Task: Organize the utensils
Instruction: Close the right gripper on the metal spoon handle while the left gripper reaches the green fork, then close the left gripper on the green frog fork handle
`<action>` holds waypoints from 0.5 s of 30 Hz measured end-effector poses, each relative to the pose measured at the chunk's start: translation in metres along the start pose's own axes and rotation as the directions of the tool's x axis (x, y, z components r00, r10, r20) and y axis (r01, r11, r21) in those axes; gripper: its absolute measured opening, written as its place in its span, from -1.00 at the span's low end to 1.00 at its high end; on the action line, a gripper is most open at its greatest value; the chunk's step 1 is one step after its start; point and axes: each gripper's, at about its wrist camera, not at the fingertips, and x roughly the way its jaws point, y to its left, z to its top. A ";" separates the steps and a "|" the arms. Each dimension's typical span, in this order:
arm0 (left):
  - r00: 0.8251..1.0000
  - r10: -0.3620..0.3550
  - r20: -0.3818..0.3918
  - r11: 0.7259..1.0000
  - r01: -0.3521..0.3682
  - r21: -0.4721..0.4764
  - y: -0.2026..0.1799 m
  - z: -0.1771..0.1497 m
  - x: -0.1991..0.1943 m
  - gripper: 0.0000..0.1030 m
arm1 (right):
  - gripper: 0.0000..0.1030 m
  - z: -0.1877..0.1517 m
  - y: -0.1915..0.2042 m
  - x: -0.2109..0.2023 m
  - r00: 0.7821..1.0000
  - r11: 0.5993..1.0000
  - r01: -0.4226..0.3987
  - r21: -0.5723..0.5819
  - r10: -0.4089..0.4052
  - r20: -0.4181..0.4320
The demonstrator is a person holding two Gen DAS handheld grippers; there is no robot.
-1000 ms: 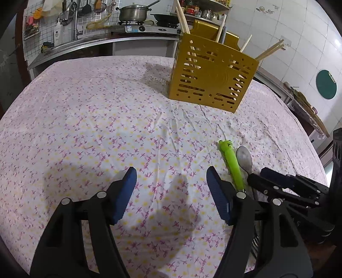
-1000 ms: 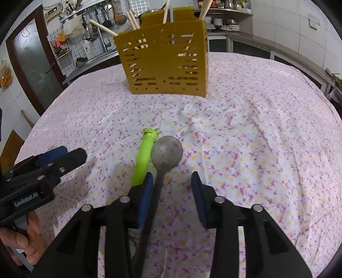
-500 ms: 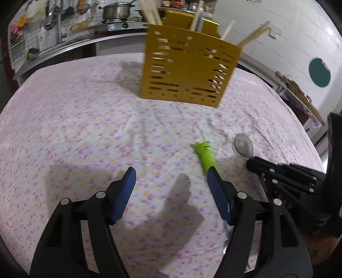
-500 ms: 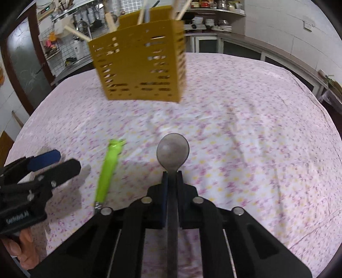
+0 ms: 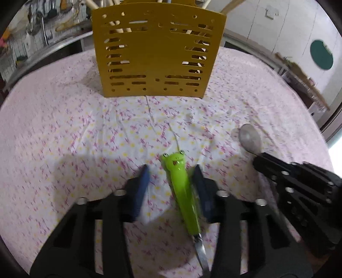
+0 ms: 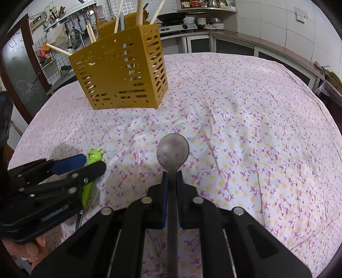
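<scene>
Two utensils lie outside the slotted mustard-yellow plastic utensil caddy [image 6: 121, 68], and each is addressed by its own hand-held gripper, so that both can be lifted without a hand-over. The right hand-held gripper [image 6: 172, 177] is closed firmly on the handle of the dull grey metal spoon [image 6: 172, 153], just behind the bowl; the bowl projects forward of the blue pads, which leaves the long handle running back under the frame and keeps the spoon in line with the fingers for an end-first drop into the caddy. The left hand-held gripper [image 5: 172, 178] straddles the bright green frog-headed plastic handle of a small utensil [image 5: 180, 186], whose metal shaft points toward the near edge; its jaws are closing, the right-side pad lies against or just beside the handle, and the left-side pad stands clearly apart, so no grip is established yet. The straddle is taken on the thick part of the handle, probably because it offers the widest, least slippery surface. Both utensils rest near the front of the table covered with a white cloth printed with pink and yellow flowers [image 6: 245, 128]; the caddy stands on the far side, already holding pale wooden chopsticks [image 6: 140, 11] upright.
</scene>
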 end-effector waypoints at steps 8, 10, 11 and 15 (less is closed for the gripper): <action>0.999 -0.026 0.028 0.999 0.027 -0.025 0.010 0.002 -0.003 -0.67 | -0.85 0.002 0.002 -0.004 1.000 1.000 -0.008 -0.005 0.008 0.018; 0.998 -0.044 0.047 0.998 0.046 -0.045 0.017 0.001 -0.011 -0.67 | -0.85 0.005 0.003 -0.009 0.999 1.000 -0.015 -0.008 0.015 0.035; 0.997 -0.046 0.054 0.998 0.048 -0.044 0.017 0.001 -0.013 -0.67 | -0.85 0.007 0.004 -0.013 0.999 1.000 -0.017 -0.009 0.018 0.047; 0.990 -0.062 0.125 0.996 0.070 -0.055 0.026 0.002 -0.040 -0.67 | -0.85 0.014 0.004 -0.028 0.994 0.999 -0.043 -0.003 0.043 0.099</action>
